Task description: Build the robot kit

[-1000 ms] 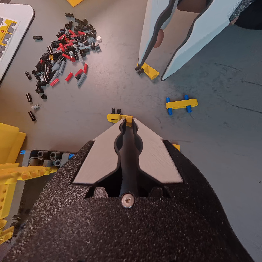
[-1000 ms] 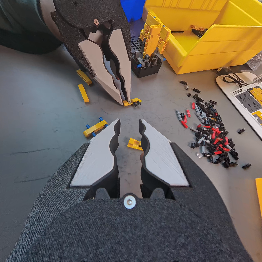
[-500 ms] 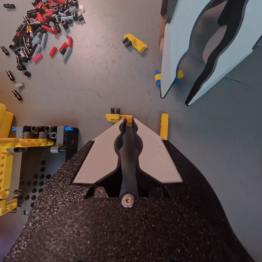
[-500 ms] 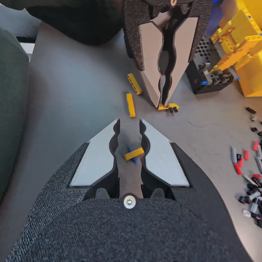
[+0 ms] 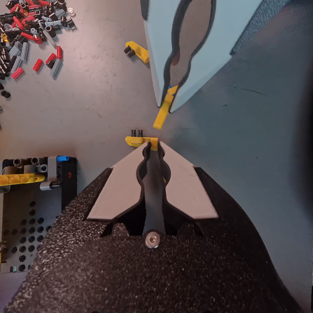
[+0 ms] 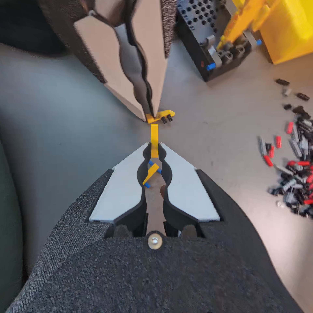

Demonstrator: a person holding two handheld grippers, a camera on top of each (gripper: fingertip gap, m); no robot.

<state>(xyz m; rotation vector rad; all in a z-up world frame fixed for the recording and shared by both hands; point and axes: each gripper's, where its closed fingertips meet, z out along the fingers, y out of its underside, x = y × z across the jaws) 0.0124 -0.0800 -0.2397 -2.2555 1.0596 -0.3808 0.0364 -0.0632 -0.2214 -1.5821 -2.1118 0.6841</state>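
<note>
From the left wrist view, the left gripper (image 5: pixel 153 144) is pinched tight on one end of a small yellow angled piece (image 5: pixel 141 141), whose free end sticks out to the side with two black pins (image 5: pixel 137 133) standing up from it. Facing it, the right gripper (image 5: pixel 165 108) comes in from above with a flat yellow beam (image 5: pixel 160 116) clamped at its tips, the beam's free end just short of the angled piece, not touching. A loose pile of red, grey and black pins (image 5: pixel 28 32) lies on the grey table (image 5: pixel 94 101), and a second yellow piece with pins (image 5: pixel 136 51) lies near the right gripper. From the right wrist view, the right gripper (image 6: pixel 154 144) is closed narrow on the beam (image 6: pixel 154 135); under its fingers a yellow beam with blue pins (image 6: pixel 150 173) lies on the table. A black perforated block (image 6: pixel 203 55) stands beyond. These look like light, stiff, smooth plastic, likely to twist in a grip; holding the flat faces near one end seems soundest.
</note>
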